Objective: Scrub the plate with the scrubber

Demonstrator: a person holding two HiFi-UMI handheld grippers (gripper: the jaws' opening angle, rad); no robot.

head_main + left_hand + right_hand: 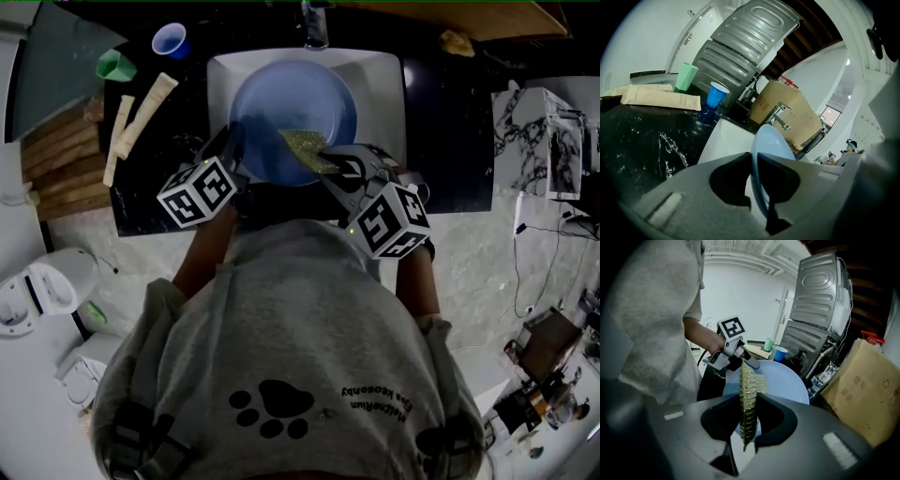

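A pale blue plate (291,117) is held tilted over the white sink (384,89). My left gripper (230,155) is shut on the plate's near left rim; in the left gripper view the plate (768,150) stands edge-on between the jaws of my left gripper (754,176). My right gripper (333,169) is shut on a yellow-green scrubber (307,150), which lies against the plate's face. In the right gripper view the scrubber (749,394) hangs pinched between the jaws of my right gripper (749,420) in front of the plate (787,383).
On the black counter (159,202) left of the sink lie two beige packets (141,112), a green cup (114,64) and a blue cup (171,39). A tap (316,23) stands behind the sink. A cardboard box (787,117) sits behind the sink.
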